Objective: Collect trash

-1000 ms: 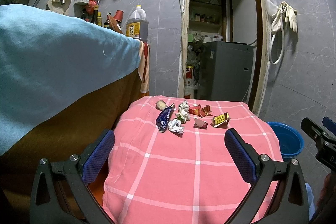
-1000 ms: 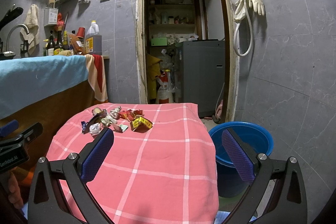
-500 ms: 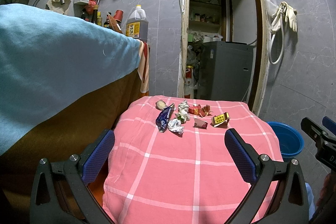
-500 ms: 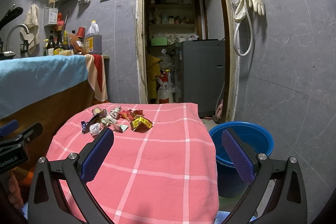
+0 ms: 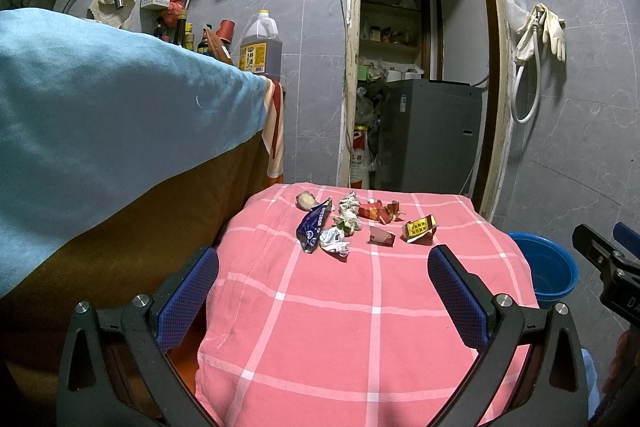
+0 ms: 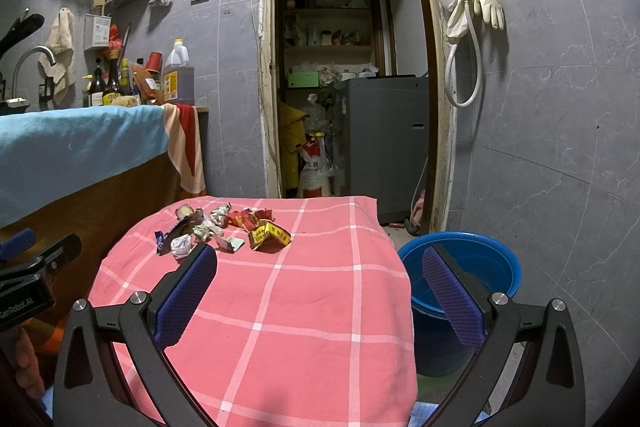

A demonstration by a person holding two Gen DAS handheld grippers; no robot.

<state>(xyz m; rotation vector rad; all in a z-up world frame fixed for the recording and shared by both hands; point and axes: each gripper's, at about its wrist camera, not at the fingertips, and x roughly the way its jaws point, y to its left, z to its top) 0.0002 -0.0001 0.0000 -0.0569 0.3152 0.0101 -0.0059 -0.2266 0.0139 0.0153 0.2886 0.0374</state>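
Note:
Several pieces of trash lie in a cluster at the far end of the pink checked table (image 5: 360,307): a blue wrapper (image 5: 313,229), crumpled white paper (image 5: 334,239), red wrappers (image 5: 374,211) and a yellow packet (image 5: 418,228). The cluster also shows in the right wrist view, with the yellow packet (image 6: 272,235) nearest. A blue bucket (image 6: 464,267) stands on the floor right of the table. My left gripper (image 5: 323,297) is open and empty, short of the trash. My right gripper (image 6: 320,291) is open and empty over the table's right part.
A counter draped in blue cloth (image 5: 100,115) rises close on the left, with bottles (image 5: 260,47) at its far end. A doorway with a grey appliance (image 5: 432,135) lies behind the table. The grey tiled wall (image 6: 560,147) is close on the right.

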